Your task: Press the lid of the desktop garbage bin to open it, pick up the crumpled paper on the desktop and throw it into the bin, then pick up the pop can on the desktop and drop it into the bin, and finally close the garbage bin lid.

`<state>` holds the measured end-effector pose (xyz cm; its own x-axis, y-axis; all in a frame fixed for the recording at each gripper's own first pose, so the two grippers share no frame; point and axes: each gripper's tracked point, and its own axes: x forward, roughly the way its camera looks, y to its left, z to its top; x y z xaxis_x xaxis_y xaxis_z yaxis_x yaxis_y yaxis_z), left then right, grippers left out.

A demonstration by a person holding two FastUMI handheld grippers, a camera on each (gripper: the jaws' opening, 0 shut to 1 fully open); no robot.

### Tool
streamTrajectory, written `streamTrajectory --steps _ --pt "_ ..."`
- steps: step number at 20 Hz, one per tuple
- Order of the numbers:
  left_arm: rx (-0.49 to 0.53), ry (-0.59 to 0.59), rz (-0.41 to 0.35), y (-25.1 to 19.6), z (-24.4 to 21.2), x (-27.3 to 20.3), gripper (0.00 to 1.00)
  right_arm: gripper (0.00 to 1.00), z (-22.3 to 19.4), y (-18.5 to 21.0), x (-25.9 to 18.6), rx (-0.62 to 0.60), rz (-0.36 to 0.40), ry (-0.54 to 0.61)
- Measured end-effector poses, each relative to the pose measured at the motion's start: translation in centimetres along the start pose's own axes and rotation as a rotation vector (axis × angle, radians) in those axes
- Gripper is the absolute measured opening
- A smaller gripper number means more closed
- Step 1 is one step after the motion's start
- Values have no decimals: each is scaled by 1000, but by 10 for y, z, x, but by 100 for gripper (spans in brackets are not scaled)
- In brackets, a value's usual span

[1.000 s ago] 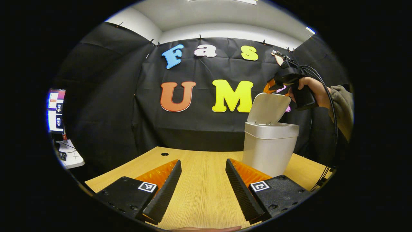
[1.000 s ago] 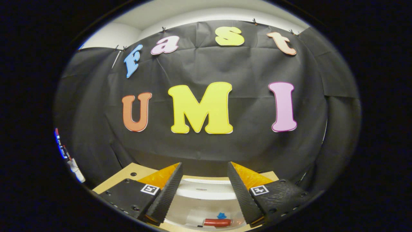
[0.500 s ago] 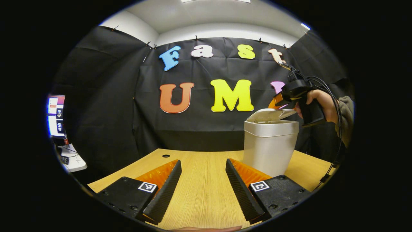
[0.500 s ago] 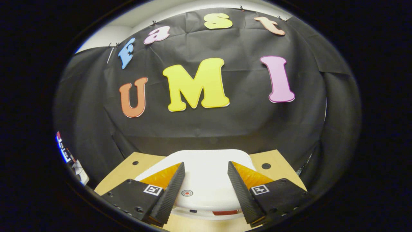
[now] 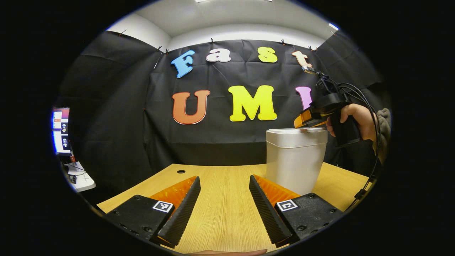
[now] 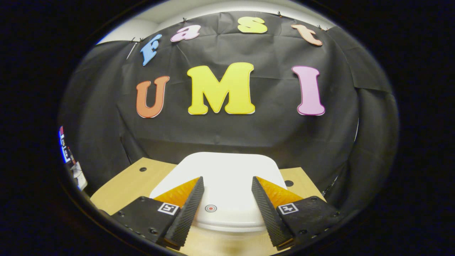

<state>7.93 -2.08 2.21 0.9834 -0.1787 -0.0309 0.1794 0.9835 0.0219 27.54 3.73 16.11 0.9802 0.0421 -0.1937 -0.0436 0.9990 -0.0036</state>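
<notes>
The white desktop bin [image 5: 295, 160] stands on the wooden table at the right of the left gripper view, its lid [image 5: 296, 131] lying flat and closed. A hand holds my right gripper [image 5: 302, 124] with its fingertips on the lid's top. In the right gripper view the white lid [image 6: 224, 174] lies just under my right gripper [image 6: 226, 209], which is open, with a small red ring mark [image 6: 210, 208] between its fingers. My left gripper [image 5: 224, 209] hovers open and empty over the table, left of the bin.
The wooden table [image 5: 220, 185] has a cable hole [image 5: 181, 171] near its back left. A lit monitor [image 5: 60, 129] and a white stand sit beyond the table's left side. Black cables [image 5: 366, 117] trail from the right gripper.
The bin lid has swung down from upright to fully closed. My right gripper came down with it and now rests on the lid. The can inside is now covered. My left gripper stayed put.
</notes>
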Motion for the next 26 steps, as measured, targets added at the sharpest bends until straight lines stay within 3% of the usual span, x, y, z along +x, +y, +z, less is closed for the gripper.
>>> streamTrajectory --steps 10,16,18,19,21,26 --pt "9 8 2 -2 -1 -1 90 86 -12 3 -14 -16 -63 -95" --pt "15 15 10 -1 -2 0 90 86 -11 1 -16 11 -61 -255" --pt "17 12 6 -2 -3 -1 90 89 -6 -1 -24 38 -85 -294" --pt "17 10 4 -3 -3 -1 90 96 -13 -2 -27 12 -105 -276" --pt "18 15 0 -4 -4 0 90 99 -2 1 -30 -61 -107 -328" --pt "22 22 13 1 -6 1 90 95 -10 -1 -27 22 -96 -267"
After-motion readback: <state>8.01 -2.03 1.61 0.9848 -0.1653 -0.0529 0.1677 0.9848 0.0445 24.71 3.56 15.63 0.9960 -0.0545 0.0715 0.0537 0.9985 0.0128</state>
